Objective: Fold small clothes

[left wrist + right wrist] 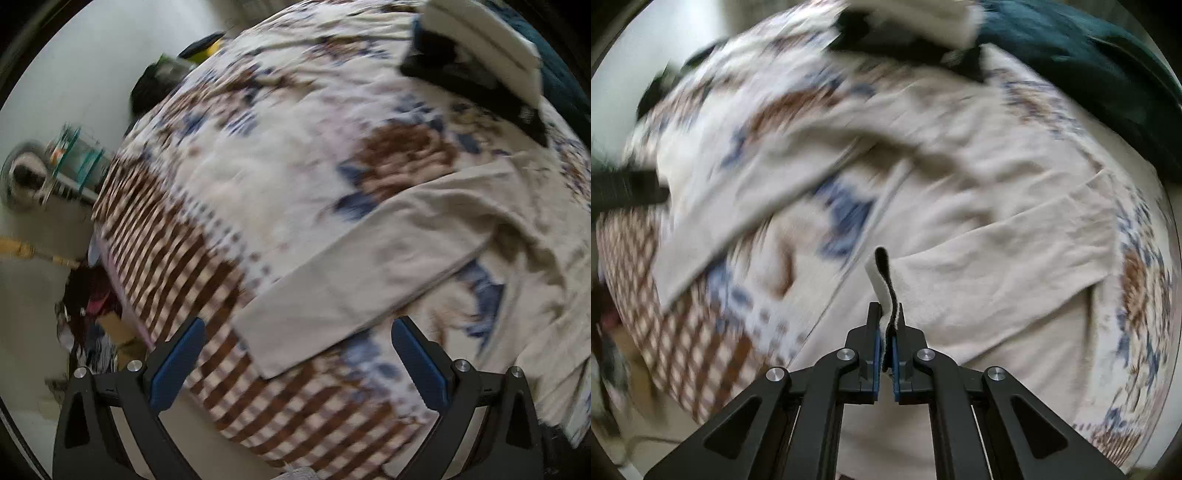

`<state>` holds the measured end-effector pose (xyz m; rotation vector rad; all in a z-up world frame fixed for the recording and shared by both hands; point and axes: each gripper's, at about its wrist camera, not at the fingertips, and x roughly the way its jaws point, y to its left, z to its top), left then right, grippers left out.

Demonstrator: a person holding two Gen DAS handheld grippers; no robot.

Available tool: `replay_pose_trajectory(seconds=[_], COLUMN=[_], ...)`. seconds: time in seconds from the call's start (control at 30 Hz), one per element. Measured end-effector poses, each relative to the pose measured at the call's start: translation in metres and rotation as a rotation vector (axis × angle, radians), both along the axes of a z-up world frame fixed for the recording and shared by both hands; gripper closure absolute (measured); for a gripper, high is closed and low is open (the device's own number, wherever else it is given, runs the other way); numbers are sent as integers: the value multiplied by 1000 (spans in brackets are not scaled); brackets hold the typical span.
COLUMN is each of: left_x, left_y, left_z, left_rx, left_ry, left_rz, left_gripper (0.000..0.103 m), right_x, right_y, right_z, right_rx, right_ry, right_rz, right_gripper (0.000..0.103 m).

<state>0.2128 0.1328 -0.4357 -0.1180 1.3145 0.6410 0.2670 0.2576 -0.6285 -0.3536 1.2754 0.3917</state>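
Right now, line by line:
Right tongs (pixel 885 325): pressed together, pinching a small strip of white fabric with a dark edge (pixel 882 280); the strip stands up between the blue pads.
Left tongs (pixel 297 363): spread wide, nothing between them, hanging above the bed.
Cream garment (pixel 388 266): lies spread on the bed, one long sleeve reaching toward the bed's near edge, its cuff just ahead of the left tongs.
Bed (pixel 258 155): covered with a sheet of brown and blue flowers, brown checks along its edge.
Folded stack (pixel 480 55): white and black pieces at the far side of the bed.
Dark teal cloth (pixel 1089 74): beside that stack.
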Motion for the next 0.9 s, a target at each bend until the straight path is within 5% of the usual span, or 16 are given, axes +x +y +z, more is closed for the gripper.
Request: replay_pose_trajectory(seconds=[0.2,0.3,0.37,0.57,0.7,0.8,0.9], left_x=[-20,-28,-35,-56,-59,-64,-66], left_y=[23,34,44,84,103,115,120], left_z=[-18,-25,-33,-86,-125,-143,-139], left_rx=[-12,-69,-166,-608,-707,-710,-628], left_ry=[33,41,30,-52,-84,-104,-128], left_rz=[59,84,129,436,606,722,762], left_gripper=[0,0,0,0,1,9,44], right_x=[-18,-15,-10,13,32,33,30], right_y=[9,-12,-35,-116,-157,-178,-185], right_z=[-29,-12,2,10,0,-1,0], right_rx=[-79,35,70,48,34,58,72], right_ry=[145,223,213,186,207,215,208], right_rz=[64,35,-14,-223,-353,-430,-455], right_gripper=[94,66,54,53,53,53,53])
